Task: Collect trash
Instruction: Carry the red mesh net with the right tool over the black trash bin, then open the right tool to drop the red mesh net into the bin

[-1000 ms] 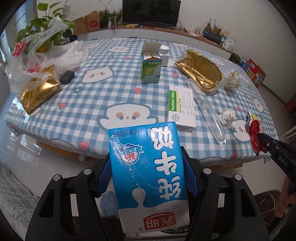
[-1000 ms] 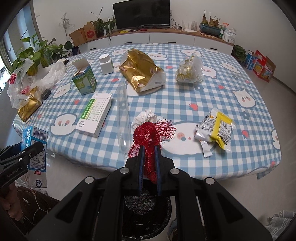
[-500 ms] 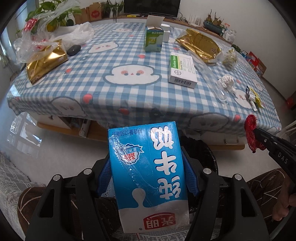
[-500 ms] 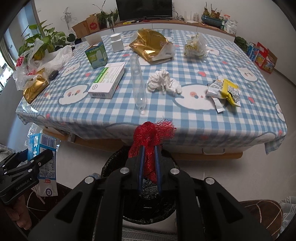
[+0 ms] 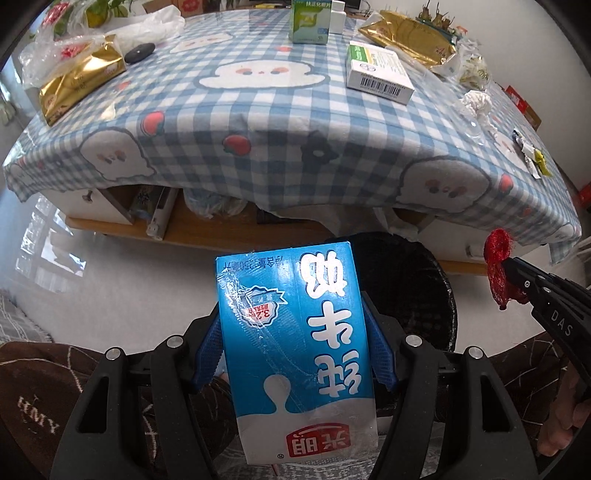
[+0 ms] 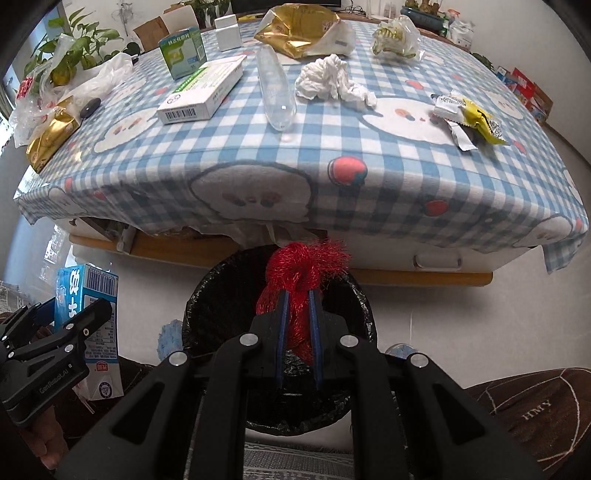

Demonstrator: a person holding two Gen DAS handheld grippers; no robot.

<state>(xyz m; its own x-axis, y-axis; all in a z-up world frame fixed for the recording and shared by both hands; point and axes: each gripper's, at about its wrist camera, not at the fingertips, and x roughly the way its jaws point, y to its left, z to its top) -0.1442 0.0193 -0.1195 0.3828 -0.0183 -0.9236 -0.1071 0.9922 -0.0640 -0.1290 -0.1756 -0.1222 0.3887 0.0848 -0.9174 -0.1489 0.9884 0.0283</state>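
Milk carton [image 5: 295, 354], blue and white, sits clamped between the blue pads of the left gripper [image 5: 295, 354], held above the floor just beside the black-lined trash bin [image 6: 207, 295]. Red mesh netting [image 6: 299, 291] is pinched tight in the nearly closed jaws of the right gripper [image 6: 297, 321], right over the bin's mouth. Neither piece has been let go, so both drops are yet to be made (the netting looks the readier of the two, judging by its place over the opening). Much is left on the table [image 6: 258, 155] with its blue checked cloth: a white medicine box [image 6: 201, 90], a green box [image 6: 183, 51], a crumpled tissue [image 6: 328, 79], a clear plastic tube [image 6: 275, 88], a yellow wrapper [image 6: 469, 118], gold foil bags [image 6: 299, 31] and plastic bags [image 6: 92, 79]. By that count the collecting seems barely begun.
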